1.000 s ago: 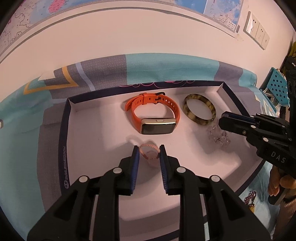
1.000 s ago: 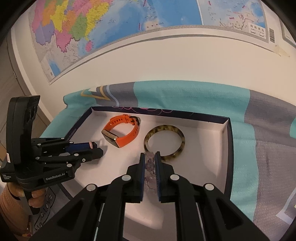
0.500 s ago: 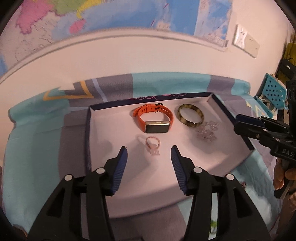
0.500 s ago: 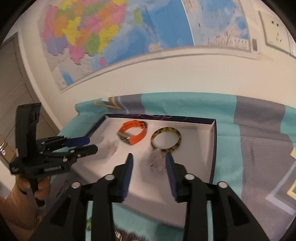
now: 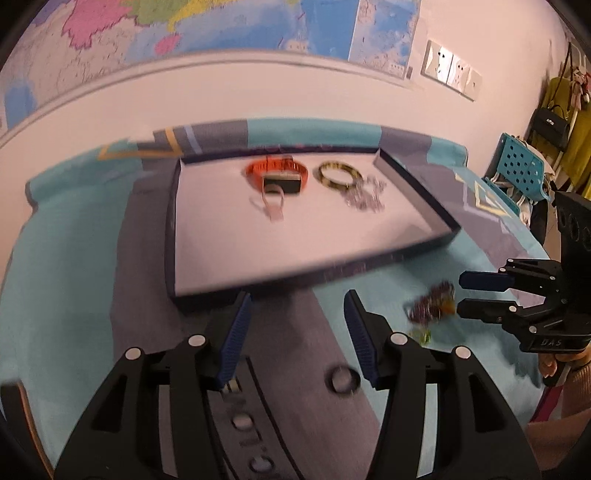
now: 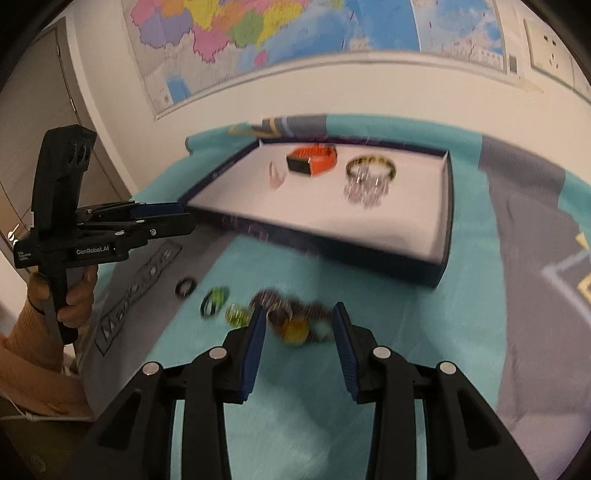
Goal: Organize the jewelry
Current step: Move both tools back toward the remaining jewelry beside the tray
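Both hand-held grippers are seen with their jaws apart and nothing gripped. On the left hand-held gripper (image 5: pixel 298 321) the jaws have just been opening further, and only the cloth is seen between them, in front of the tray's near wall. The right hand-held gripper (image 6: pixel 299 336) is held over a dark beaded bracelet (image 6: pixel 291 317) with an amber bead, which lies on the teal and grey cloth (image 6: pixel 388 291) partly between the spread pads; contact cannot be made out through the blur.

Inside the dark-walled tray (image 6: pixel 445 206) four pieces are laid: an orange watch band (image 6: pixel 314 160), a mottled bangle (image 6: pixel 371 166), a clear crystal bracelet (image 6: pixel 367 186) just in front of the bangle, and a small pink bracelet (image 6: pixel 276 175) beside the watch.

On the cloth outside the tray, a black ring (image 6: pixel 184 287), a green and black ring (image 6: pixel 214 302) and a small green bead piece (image 6: pixel 238 314) are lined up left of the beaded bracelet. A map (image 6: pixel 258 33) is hung on the wall behind.
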Motion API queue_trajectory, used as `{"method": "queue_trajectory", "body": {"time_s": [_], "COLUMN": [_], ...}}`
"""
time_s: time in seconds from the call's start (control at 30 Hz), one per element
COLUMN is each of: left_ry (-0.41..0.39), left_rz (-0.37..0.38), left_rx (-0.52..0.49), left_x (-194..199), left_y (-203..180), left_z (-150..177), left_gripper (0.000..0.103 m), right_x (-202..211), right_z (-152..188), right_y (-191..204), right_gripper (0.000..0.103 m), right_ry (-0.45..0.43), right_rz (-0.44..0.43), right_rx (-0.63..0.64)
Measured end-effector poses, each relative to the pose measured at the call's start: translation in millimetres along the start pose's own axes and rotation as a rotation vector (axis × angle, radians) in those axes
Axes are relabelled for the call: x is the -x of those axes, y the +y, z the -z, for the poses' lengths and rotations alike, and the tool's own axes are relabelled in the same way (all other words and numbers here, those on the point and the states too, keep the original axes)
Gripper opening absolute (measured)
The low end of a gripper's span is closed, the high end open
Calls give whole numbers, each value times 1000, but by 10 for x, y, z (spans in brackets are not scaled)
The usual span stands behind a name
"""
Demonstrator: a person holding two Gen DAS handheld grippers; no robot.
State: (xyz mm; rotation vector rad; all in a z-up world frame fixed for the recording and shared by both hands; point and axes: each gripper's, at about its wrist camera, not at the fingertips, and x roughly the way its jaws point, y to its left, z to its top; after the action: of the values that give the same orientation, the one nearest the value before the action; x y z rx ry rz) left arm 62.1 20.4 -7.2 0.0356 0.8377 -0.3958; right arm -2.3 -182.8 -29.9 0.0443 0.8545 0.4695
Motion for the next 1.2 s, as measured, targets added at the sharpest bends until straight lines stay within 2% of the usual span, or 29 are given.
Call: {"method": "queue_trajectory", "body": {"time_s": [0.27,0.53,0.83,1.2], "left_ry": [34,34,42,73], "left_rz": [14,16,34,28], "left_rx": [15,15,-44,-72], "left_x": [28,71,117,13], "left_y": [-59,-83,-197,-298], "left_z": [275,353,462,468], "left_gripper": [52,52,51,45], "right_x": [-73,-127,-49,100], "right_z": [52,32,44,94], "right_y": [68,60,42,-6], "right_gripper": [34,15,15,15], "right_ry": [2,24,-1,-32], "right_rz": [22,54,38,10], "right_rx": [1,-1,-17,-54]}}
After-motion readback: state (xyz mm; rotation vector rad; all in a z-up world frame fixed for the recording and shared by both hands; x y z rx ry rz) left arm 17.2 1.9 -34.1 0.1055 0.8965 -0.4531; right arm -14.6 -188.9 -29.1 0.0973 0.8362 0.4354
